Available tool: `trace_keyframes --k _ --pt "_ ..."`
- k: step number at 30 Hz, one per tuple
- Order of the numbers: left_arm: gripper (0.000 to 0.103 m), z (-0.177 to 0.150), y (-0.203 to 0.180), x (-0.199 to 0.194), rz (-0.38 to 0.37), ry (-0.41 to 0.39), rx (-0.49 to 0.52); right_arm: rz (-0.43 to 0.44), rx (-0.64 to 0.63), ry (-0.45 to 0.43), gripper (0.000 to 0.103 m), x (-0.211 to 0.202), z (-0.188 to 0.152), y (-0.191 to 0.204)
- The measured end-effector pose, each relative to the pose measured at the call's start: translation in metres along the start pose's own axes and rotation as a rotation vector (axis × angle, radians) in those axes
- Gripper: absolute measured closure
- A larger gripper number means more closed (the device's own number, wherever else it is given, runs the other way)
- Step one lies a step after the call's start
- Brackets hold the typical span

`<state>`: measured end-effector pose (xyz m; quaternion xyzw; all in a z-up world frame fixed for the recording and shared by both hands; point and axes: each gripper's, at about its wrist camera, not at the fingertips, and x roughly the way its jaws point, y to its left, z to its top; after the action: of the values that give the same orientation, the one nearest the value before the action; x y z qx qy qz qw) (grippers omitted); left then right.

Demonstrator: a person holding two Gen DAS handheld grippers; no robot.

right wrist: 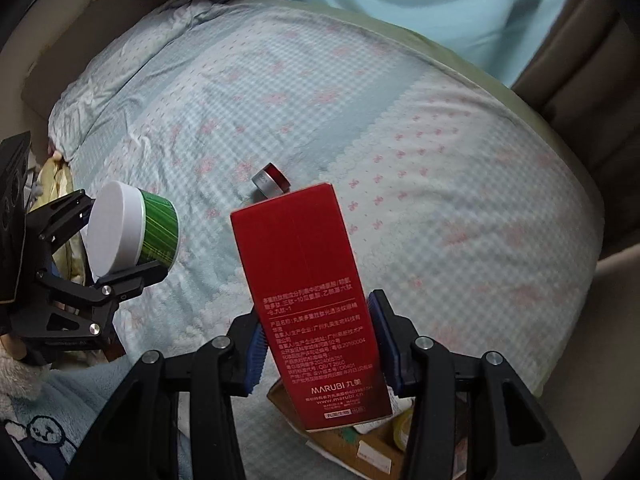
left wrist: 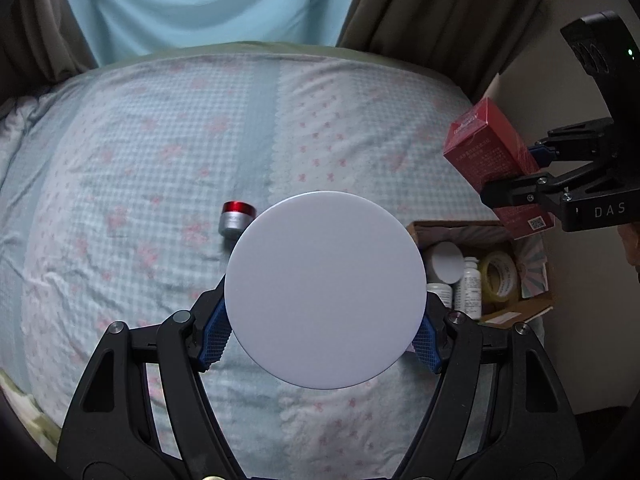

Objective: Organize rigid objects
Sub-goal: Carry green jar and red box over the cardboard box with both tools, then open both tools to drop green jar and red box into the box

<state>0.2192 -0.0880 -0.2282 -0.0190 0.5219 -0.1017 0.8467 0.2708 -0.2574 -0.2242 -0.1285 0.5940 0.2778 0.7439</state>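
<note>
My left gripper (left wrist: pixel 320 336) is shut on a round jar with a white lid (left wrist: pixel 325 290) and a green striped body (right wrist: pixel 158 226); it hangs above the bed. The lid fills the middle of the left wrist view. My right gripper (right wrist: pixel 320 344) is shut on a tall red carton (right wrist: pixel 308 300) with white print, held in the air; that carton (left wrist: pixel 490 148) shows at the right edge of the left wrist view. A small silver jar with a red cap (left wrist: pixel 237 219) lies on its side on the bedspread (left wrist: pixel 140 160), apart from both grippers, also visible as the small jar (right wrist: pixel 270 182).
An open cardboard box (left wrist: pixel 532 308) sits off the bed's right side, holding a white-lidded jar (left wrist: pixel 444 262), white bottles (left wrist: pixel 468 286) and a roll of yellow tape (left wrist: pixel 500 276). Curtains (left wrist: pixel 420 8) hang behind the bed. A fleece blanket with a bear print (right wrist: pixel 44 436) lies at lower left.
</note>
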Motion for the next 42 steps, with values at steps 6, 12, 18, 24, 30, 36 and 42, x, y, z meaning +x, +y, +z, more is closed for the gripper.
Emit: trace_keyframes --k 6,12,18,24,30,36,42 --pt "0.032 0.007 -0.065 -0.009 -0.05 0.0 0.058 -0.016 0.158 -0.024 0.059 -0.036 -0.064 -0.044" --pt "0.032 0.004 -0.128 0.002 -0.085 0.027 0.118 -0.037 0.333 -0.033 0.059 -0.051 -0.132 -0.088" --pt "0.032 0.003 -0.18 0.035 -0.109 0.081 0.157 -0.074 0.468 -0.037 0.059 -0.042 -0.178 -0.125" --pt "0.032 0.0 -0.22 0.083 -0.13 0.18 0.216 -0.105 0.61 -0.037 0.059 -0.018 -0.205 -0.154" --pt "0.032 -0.014 -0.233 0.13 -0.111 0.265 0.269 -0.126 0.74 -0.046 0.059 0.015 -0.225 -0.173" --pt "0.032 -0.039 -0.225 0.157 -0.065 0.305 0.34 -0.143 0.823 -0.094 0.059 0.038 -0.237 -0.181" --pt "0.032 -0.055 -0.222 0.175 -0.058 0.343 0.388 -0.131 0.866 -0.108 0.059 0.05 -0.239 -0.183"
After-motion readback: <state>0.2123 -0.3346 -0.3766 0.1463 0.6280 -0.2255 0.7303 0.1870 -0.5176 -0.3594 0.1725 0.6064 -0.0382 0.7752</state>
